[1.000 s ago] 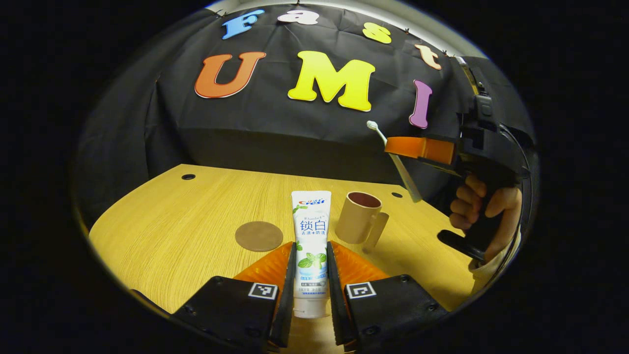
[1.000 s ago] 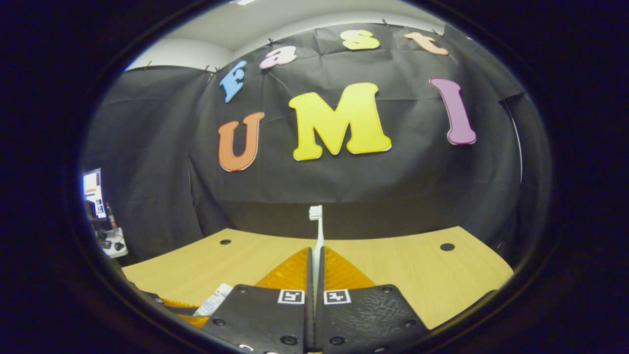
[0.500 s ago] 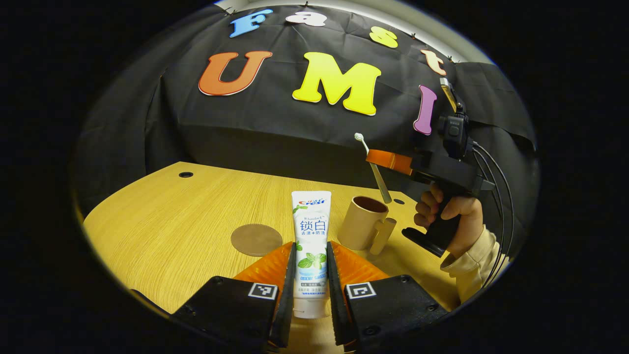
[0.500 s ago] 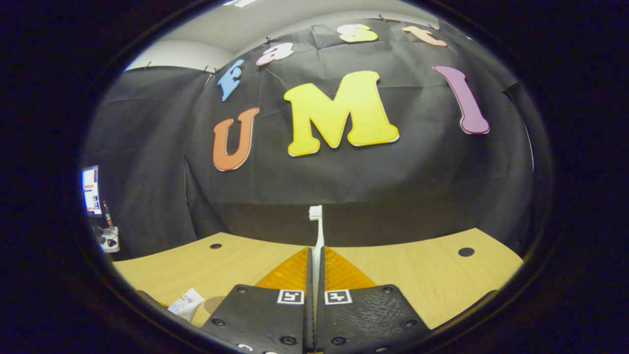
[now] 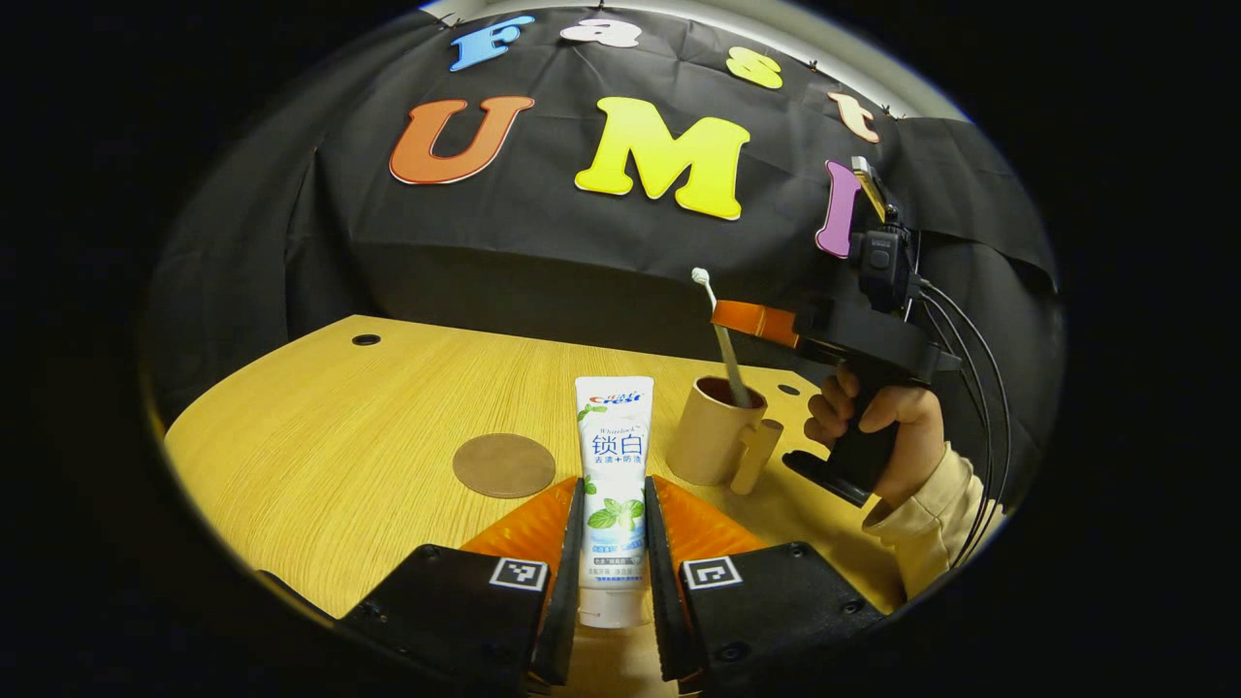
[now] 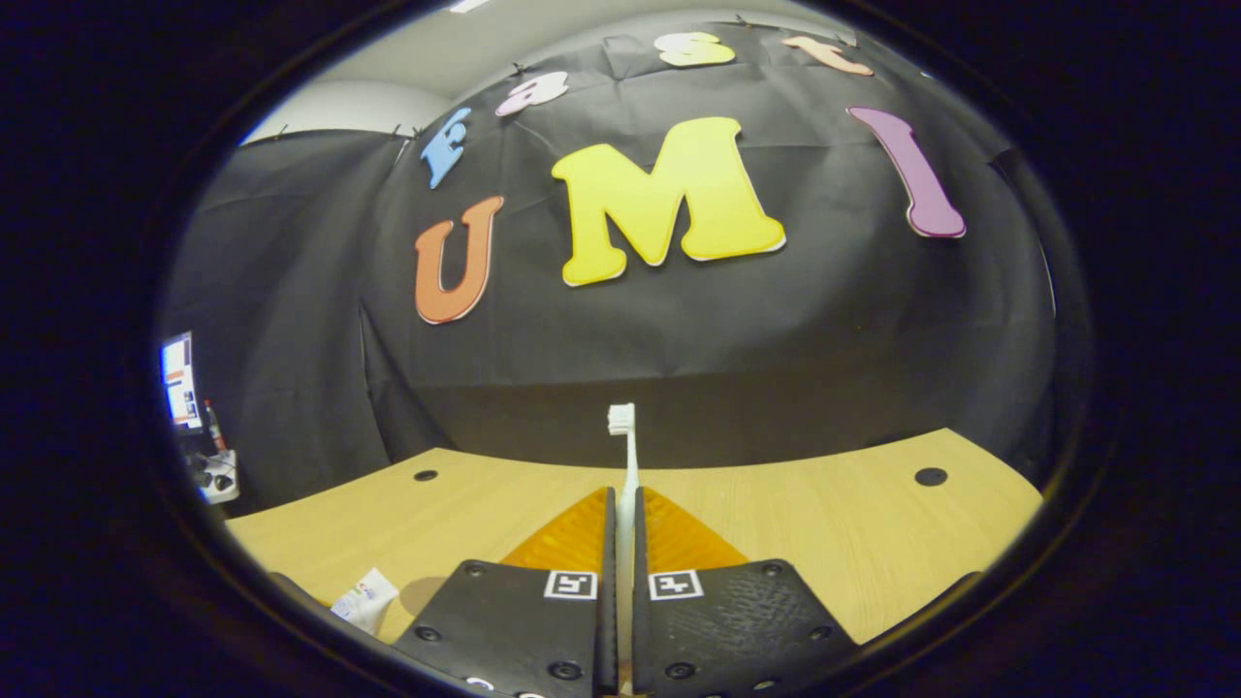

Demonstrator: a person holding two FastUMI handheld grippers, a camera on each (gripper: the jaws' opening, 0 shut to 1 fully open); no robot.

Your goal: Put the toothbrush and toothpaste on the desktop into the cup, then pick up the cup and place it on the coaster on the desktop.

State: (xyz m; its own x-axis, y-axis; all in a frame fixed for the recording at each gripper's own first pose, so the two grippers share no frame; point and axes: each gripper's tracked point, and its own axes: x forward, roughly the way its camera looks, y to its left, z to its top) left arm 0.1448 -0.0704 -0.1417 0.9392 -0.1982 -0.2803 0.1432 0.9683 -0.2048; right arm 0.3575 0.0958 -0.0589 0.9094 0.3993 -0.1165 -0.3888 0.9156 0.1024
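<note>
My right gripper (image 5: pixel 737 320) is clenched on the toothbrush (image 6: pixel 626 456), bristle end up and handle end just dipping into the mouth of the cup (image 5: pixel 713 431). My left gripper (image 5: pixel 614 528) grasps the toothpaste (image 5: pixel 615 475) upright between both fingers, near the front of the desktop (image 5: pixel 320 436).

To finish this step well, I judge I should lower the brush straight down until the handle rests inside, keep it clear of the rim so the light cup does not tip, and only then let go. The toothpaste should wait to the left until my right hand (image 5: pixel 877 417) is out of the way.

The coaster (image 5: pixel 504 465) lies flat to the left of the cup, well apart from it, just beyond my left fingers. The desktop is pale wood grain with small dark holes toward its far edge. Black cloth closes the far side, and at the far left a lit screen (image 6: pixel 179 378) stands in the room.
</note>
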